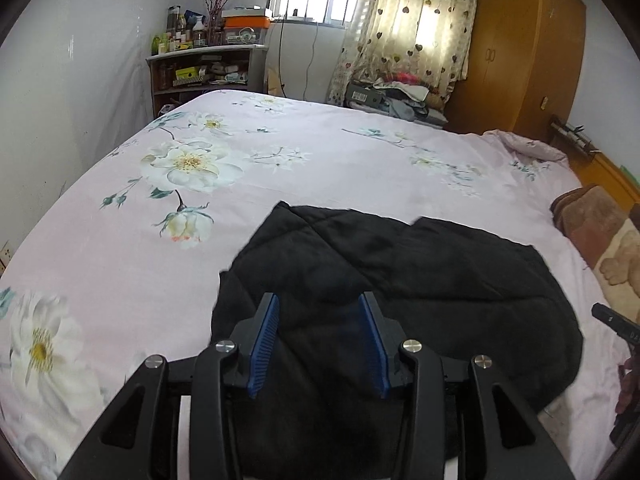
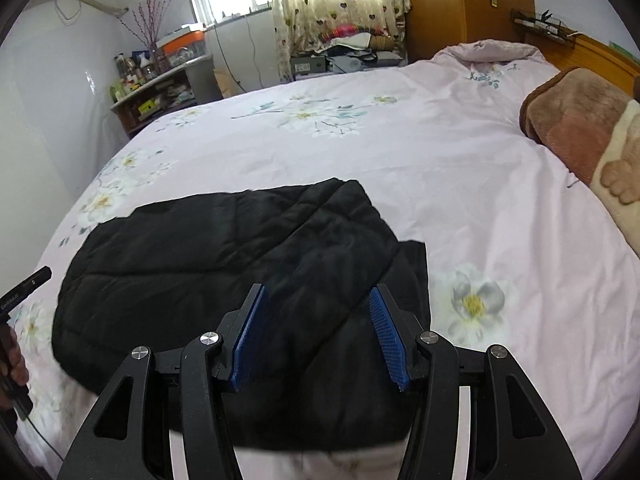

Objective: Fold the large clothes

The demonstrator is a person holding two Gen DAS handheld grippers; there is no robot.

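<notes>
Black quilted jacket (image 1: 400, 280) lies partly folded on bed (image 1: 320, 152), lower centre both views. Left gripper (image 1: 320, 344) and right gripper (image 2: 320, 332) hover above near hem, jaws apart, grasping nothing. Pinch hem corners evenly; carry fold toward far edge, aligned.

I see the jacket (image 1: 400, 280) lying on the bed (image 1: 320, 152) at its near edge, under both my grippers. A blanket (image 2: 580, 128) sits at the bed's right edge; a shelf (image 1: 204, 68) stands beyond its far left corner.
</notes>
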